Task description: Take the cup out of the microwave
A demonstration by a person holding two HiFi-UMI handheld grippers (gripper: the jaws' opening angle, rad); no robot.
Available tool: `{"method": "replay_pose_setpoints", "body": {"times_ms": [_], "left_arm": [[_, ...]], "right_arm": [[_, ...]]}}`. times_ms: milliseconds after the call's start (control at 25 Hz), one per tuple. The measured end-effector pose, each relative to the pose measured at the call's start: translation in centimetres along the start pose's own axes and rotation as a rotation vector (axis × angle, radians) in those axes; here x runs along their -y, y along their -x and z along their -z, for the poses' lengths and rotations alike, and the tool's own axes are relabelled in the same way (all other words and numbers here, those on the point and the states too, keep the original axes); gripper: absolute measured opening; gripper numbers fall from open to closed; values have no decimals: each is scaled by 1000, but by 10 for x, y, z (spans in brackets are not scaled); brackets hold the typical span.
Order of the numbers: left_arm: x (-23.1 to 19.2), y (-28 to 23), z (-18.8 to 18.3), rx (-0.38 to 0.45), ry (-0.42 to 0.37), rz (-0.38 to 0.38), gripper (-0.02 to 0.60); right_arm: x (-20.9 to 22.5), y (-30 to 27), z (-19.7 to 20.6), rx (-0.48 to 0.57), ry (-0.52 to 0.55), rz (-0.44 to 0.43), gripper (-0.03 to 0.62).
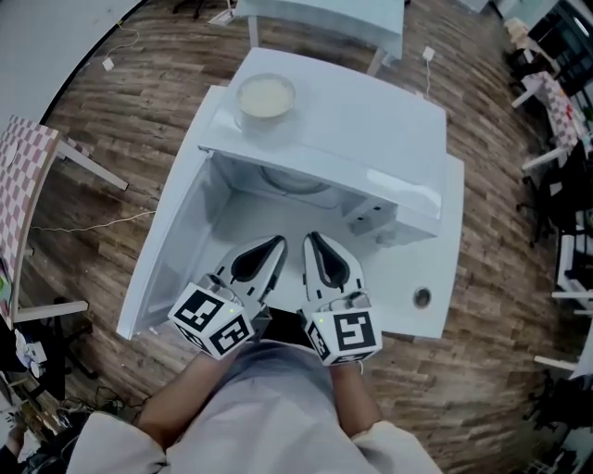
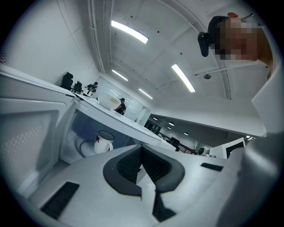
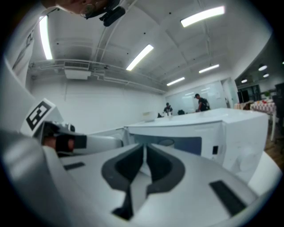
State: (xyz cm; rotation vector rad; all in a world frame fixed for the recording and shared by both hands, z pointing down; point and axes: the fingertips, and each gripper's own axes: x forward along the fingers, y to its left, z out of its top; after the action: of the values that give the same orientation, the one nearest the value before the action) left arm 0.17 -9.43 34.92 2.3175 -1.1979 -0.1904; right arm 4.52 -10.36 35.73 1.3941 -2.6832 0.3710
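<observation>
A white microwave (image 1: pixel 343 120) stands below me with its door (image 1: pixel 171 250) swung open to the left. In the left gripper view a white cup (image 2: pixel 104 142) with a dark mark stands upright on the turntable deep in the cavity. From the head view the microwave's top hides the cup, and only the turntable's edge (image 1: pixel 295 182) shows. My left gripper (image 1: pixel 278 243) and right gripper (image 1: pixel 312 239) sit side by side at the cavity's mouth, pointing in, both shut and empty. The left gripper (image 2: pixel 141 149) is well short of the cup. The right gripper (image 3: pixel 145 146) faces the cavity's front.
A cream bowl (image 1: pixel 266 96) rests on the microwave's top at the back left. The control panel (image 3: pixel 244 146) is to the right of the opening. The microwave stands on a white table (image 1: pixel 435 305). Another white table (image 1: pixel 324 18) and a checkered cloth (image 1: pixel 23 185) stand on the wooden floor.
</observation>
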Motion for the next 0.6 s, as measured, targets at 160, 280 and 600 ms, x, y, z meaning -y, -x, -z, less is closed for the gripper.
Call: {"method": "replay_pose_setpoints", "body": {"times_ms": [160, 280, 600], "left_arm": [[-9, -5, 0, 5, -1, -23, 11], [-18, -6, -4, 13, -7, -36, 11], [-38, -9, -1, 26, -6, -45, 11]], "right_arm": [[7, -8, 9, -14, -2, 5, 25], [12, -17, 14, -15, -3, 19, 25], [19, -42, 28, -29, 7, 45, 60]]}}
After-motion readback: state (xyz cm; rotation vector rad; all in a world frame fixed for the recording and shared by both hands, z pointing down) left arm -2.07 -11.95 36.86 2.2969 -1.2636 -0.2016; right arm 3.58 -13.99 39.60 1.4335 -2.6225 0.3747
